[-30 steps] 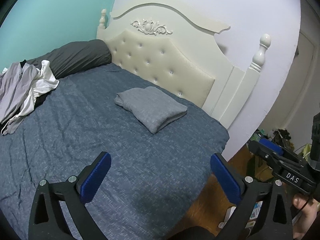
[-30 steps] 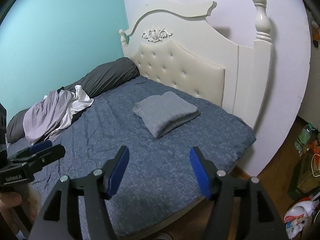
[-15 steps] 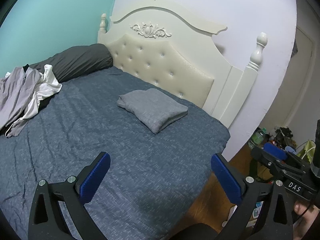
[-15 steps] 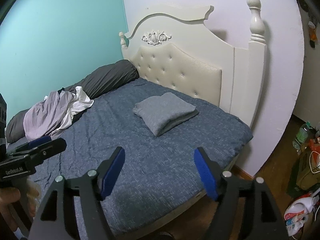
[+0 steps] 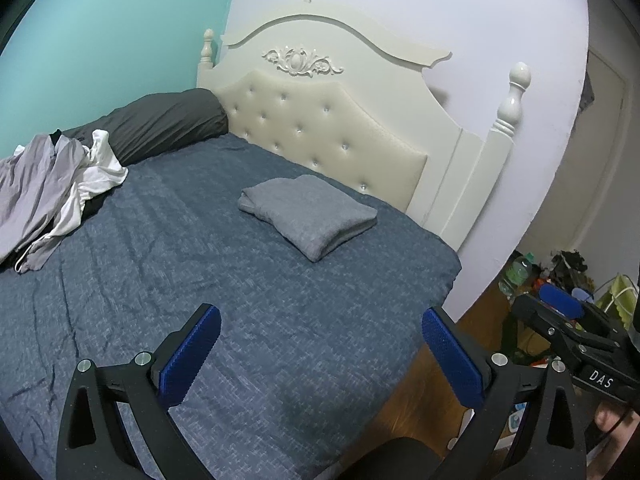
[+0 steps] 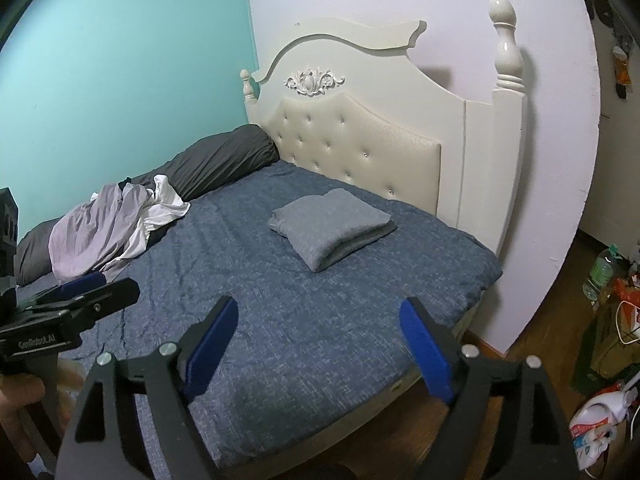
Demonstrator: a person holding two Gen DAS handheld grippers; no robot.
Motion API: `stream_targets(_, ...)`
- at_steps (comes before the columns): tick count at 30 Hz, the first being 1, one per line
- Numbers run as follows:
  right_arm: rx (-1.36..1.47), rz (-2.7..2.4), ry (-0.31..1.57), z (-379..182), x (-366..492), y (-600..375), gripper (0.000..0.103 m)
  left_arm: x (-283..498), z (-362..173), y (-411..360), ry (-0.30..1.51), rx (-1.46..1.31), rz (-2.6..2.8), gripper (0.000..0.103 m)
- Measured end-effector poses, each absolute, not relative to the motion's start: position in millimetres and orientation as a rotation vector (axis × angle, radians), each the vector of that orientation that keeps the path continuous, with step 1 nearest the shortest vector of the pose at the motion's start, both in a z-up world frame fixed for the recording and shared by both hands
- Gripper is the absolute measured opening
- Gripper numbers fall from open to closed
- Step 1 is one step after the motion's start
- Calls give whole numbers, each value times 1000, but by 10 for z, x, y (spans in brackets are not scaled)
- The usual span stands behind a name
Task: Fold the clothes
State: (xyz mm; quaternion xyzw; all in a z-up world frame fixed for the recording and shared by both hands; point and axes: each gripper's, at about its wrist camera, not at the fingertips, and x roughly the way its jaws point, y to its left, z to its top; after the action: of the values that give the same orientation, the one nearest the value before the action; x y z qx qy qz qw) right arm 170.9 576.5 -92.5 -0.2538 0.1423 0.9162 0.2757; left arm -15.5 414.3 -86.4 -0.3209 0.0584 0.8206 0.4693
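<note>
Blue-quilted bed (image 5: 280, 320) fills both views: a folded grey garment (image 5: 308, 216) lies near the headboard, crumpled grey and white clothes (image 5: 52, 184) wait, unfolded, far left, while my left tool (image 5: 320, 354) hovers wide open, empty, and my right tool (image 6: 320, 348), also empty, is opening.
</note>
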Motion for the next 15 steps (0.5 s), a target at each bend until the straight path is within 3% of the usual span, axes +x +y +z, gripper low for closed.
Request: stream_targets(15, -675, 2463, 361, -950, 1758, 5638, 85, -67, -914, 4050, 156, -777, 2025, 102)
